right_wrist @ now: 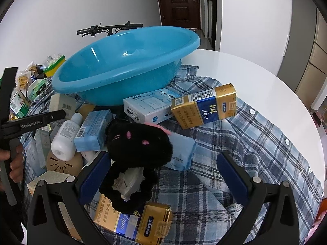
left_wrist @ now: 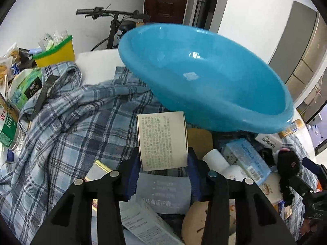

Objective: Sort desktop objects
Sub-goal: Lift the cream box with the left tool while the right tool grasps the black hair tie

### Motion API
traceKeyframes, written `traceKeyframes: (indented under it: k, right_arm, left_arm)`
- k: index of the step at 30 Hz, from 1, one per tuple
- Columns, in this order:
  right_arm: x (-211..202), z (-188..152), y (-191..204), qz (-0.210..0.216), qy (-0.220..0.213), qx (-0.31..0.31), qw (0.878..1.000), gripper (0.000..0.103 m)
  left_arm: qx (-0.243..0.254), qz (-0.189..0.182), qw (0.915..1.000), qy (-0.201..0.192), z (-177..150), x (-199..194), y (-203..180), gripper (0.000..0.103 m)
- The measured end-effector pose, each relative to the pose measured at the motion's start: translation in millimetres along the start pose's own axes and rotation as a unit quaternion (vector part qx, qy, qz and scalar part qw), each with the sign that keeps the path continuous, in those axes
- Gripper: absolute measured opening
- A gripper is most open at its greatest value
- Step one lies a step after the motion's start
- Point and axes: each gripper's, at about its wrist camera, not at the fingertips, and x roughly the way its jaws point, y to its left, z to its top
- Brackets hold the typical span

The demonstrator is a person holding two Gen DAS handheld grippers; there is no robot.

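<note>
Beige box (left_wrist: 162, 140), long axis pointing away toward the blue basin (left_wrist: 204, 77), pinched by the left gripper (left_wrist: 163, 164). Right gripper (right_wrist: 163, 175): fingers spread around the black plush toy (right_wrist: 139, 143).

The blue basin (right_wrist: 122, 65) is glossy smooth plastic. Under it lies a soft woven plaid cloth (right_wrist: 245, 153). At five o'clock from the basin, a gold carton (right_wrist: 204, 106) shines like foil; the black plush toy (right_wrist: 139, 143) looks fuzzy and matt; the desk (right_wrist: 245, 71) is glossy white.
</note>
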Motion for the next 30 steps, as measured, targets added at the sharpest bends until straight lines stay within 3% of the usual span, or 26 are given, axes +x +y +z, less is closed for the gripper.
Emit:
traceKeyframes:
  k: [5, 26, 27, 28, 29, 30]
  right_arm:
    - [-4.0, 0.5, 1.2, 0.000, -0.007, 0.001, 1.000, 0.103]
    - [24.6, 10.6, 14.7, 0.014, 0.012, -0.019, 1.000, 0.103]
    - [24.6, 9.6, 14.6, 0.022, 0.008, -0.017, 1.000, 0.090]
    - [22.1, 8.5, 14.2, 0.035, -0.004, -0.015, 0.999, 0.063]
    - [20.5, 8.4, 14.7, 0.042, -0.009, -0.013, 0.999, 0.042]
    - [18.8, 8.0, 16.9, 0.044, -0.011, -0.022, 0.999, 0.040]
  left_arm:
    - [0.014, 0.010, 0.9995, -0.025, -8.8, -21.5, -2.6, 0.045]
    - [0.004, 0.000, 0.9984, -0.056, -30.2, -57.4, 3.9, 0.045]
    - [0.004, -0.001, 0.9985, -0.055, -30.5, -57.4, 3.3, 0.045]
    - [0.005, -0.002, 0.9985, -0.054, -30.0, -56.4, 2.9, 0.045]
    - [0.005, -0.002, 0.9986, -0.053, -30.2, -56.4, 2.1, 0.045]
    - [0.006, -0.003, 0.9986, -0.052, -30.4, -56.2, 1.2, 0.045]
